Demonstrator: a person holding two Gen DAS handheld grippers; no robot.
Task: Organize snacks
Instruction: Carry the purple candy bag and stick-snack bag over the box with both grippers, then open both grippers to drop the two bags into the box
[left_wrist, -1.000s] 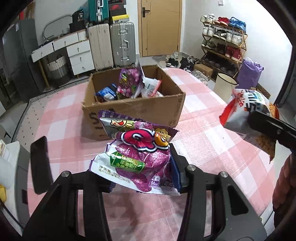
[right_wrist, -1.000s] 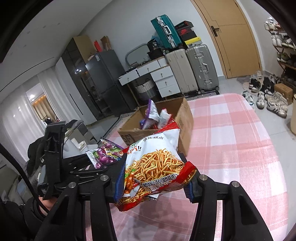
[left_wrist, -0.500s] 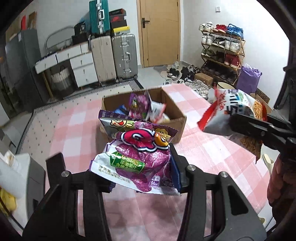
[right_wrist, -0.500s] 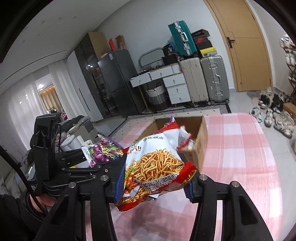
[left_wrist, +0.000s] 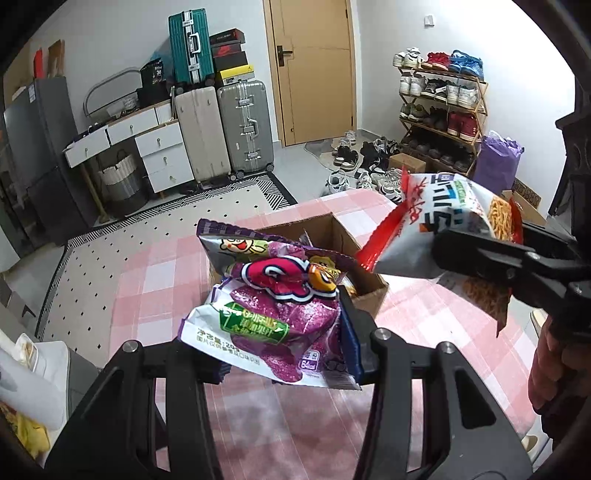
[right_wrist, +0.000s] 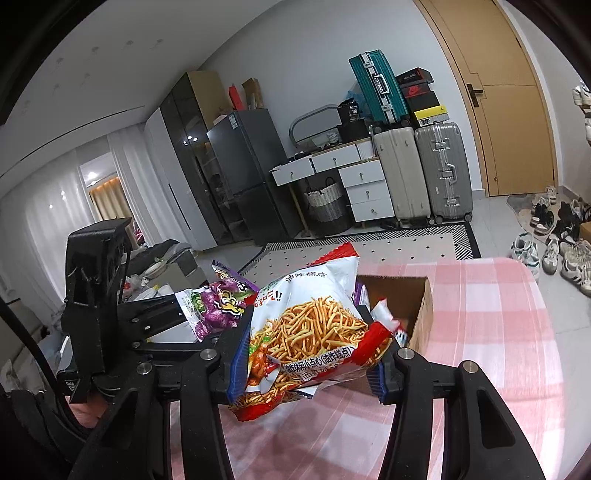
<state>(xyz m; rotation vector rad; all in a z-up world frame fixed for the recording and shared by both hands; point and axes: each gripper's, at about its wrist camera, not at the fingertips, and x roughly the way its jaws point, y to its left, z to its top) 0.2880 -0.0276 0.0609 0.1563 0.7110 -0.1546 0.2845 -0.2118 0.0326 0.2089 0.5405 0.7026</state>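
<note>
Around me the room is crowded: two upright suitcases (left_wrist: 225, 129) stand against the far wall beside a white drawer unit (left_wrist: 147, 147), a wooden door (left_wrist: 312, 70) is behind them, and a shoe rack (left_wrist: 439, 110) fills the right wall with loose shoes on the floor before it. Below my claws lies the pink checked tablecloth (left_wrist: 155, 280), and on it an open cardboard box (right_wrist: 421, 314) with a few packets already inside. From my left camera, the purple snack bag (left_wrist: 273, 314) I carry hides most of that box, so only its far wall and right corner show. My left gripper (left_wrist: 284, 339) is clamped on that bag, which is glossy purple with a red and white logo, a green label and a white lower edge, crumpled at the top. My right gripper (right_wrist: 306, 365) is closed on the noodle-snack bag (right_wrist: 306, 332), white and red with a picture of thin fried sticks, its top edge creased and tilted to the left. Both bags hang in the air above the cloth, near the box, the purple one to the left of the noodle one.
</note>
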